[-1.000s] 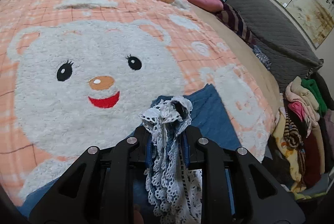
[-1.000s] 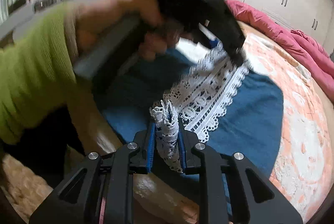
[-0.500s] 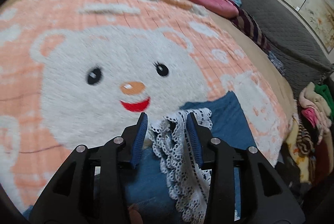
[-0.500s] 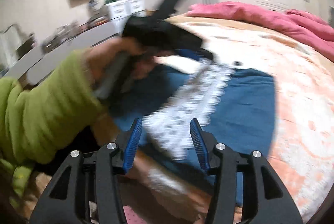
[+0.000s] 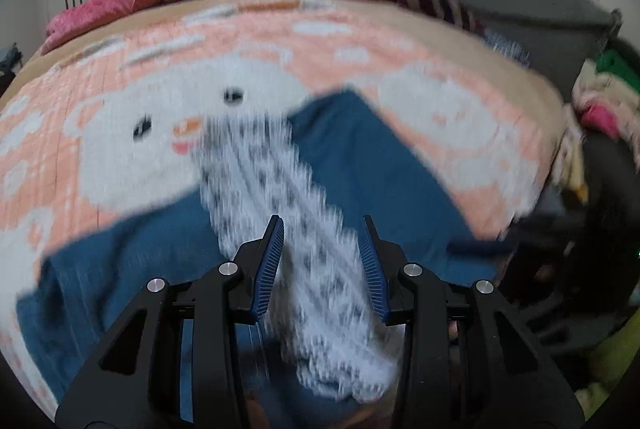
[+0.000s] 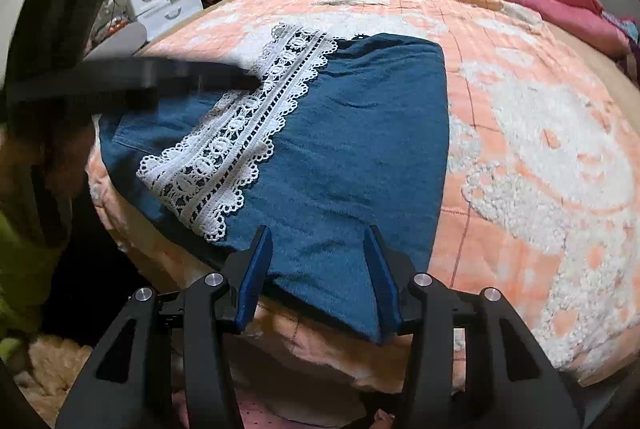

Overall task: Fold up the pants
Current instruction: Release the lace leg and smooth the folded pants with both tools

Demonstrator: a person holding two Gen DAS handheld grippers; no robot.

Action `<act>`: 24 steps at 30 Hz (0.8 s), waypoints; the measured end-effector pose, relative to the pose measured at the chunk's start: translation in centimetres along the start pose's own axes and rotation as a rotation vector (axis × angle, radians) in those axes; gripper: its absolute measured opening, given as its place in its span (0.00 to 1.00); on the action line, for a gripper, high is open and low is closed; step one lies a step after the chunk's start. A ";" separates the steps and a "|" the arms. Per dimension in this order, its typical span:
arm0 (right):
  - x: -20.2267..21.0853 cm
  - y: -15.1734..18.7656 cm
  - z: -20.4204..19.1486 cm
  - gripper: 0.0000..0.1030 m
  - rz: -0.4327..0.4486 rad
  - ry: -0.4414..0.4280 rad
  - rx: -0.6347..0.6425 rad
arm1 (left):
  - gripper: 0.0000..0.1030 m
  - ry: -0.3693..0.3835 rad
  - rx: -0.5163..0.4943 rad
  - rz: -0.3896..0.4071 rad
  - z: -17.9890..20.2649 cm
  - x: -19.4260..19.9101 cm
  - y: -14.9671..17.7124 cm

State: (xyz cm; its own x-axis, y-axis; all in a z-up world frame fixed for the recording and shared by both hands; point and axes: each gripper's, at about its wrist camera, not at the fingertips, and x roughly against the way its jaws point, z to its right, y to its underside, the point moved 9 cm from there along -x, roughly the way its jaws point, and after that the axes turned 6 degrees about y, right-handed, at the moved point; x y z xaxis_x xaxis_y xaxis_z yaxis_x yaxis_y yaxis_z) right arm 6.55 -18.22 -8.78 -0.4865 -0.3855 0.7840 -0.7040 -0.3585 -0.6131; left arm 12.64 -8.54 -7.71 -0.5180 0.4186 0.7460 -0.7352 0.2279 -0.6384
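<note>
The blue pants [image 6: 352,133] lie flat on the peach bear blanket [image 6: 560,149], white lace [image 6: 240,137] on top. The left gripper [image 5: 320,261] is open above the lace (all blurry there), holding nothing. The right gripper [image 6: 318,273] is open over the pants' near edge.

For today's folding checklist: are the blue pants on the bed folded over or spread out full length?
Folded. The blue pants lie as a compact block, their white lace trim doubled back across the top.
</note>
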 end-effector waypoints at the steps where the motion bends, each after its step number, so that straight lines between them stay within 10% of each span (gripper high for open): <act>1: 0.0 0.7 0.3 0.46 -0.002 -0.006 -0.007 | 0.29 -0.014 0.002 -0.017 -0.1 -0.3 0.8; 16: 0.4 -0.1 0.3 0.57 0.013 -0.047 -0.046 | 0.36 -0.011 0.085 -0.003 -1.1 0.2 4.0; 24: 2.5 -5.8 3.0 0.63 0.128 -0.032 -0.115 | 0.37 -0.016 0.071 0.053 1.1 2.9 4.4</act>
State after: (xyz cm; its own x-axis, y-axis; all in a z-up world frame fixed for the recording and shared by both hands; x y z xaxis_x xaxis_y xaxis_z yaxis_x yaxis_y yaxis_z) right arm 10.95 -19.63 -3.62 -0.5606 -0.4494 0.6955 -0.6925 -0.2061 -0.6914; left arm 7.43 -7.26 -8.16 -0.5633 0.4143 0.7149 -0.7355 0.1428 -0.6623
